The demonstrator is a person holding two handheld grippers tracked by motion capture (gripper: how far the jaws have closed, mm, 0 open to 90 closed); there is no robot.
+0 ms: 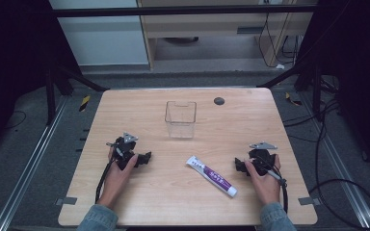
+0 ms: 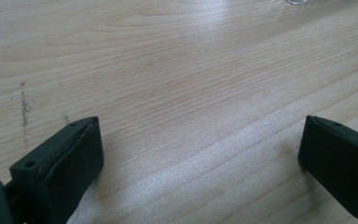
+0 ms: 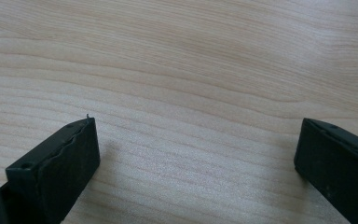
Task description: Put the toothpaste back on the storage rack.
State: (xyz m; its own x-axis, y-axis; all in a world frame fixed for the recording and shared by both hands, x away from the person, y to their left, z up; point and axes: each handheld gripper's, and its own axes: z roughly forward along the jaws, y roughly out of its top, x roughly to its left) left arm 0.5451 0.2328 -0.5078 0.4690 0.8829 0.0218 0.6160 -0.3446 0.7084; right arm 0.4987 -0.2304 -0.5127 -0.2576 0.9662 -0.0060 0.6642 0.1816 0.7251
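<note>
Wooden desk point(image 1: 139, 202), dark surroundings. Nothing is started: the toothpaste tube point(image 1: 212, 176) lies flat just beside the right gripper point(image 1: 241, 166), ungrasped. The clear container point(image 1: 180, 119) stands empty beyond both. Left gripper point(image 1: 144, 158) idle. Both sets of fingers point(image 3: 56, 172) spread wide, holding nothing.

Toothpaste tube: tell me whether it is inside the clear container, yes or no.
No: the toothpaste tube lies flat on the table, nearer the person than the empty clear container and apart from it.
</note>
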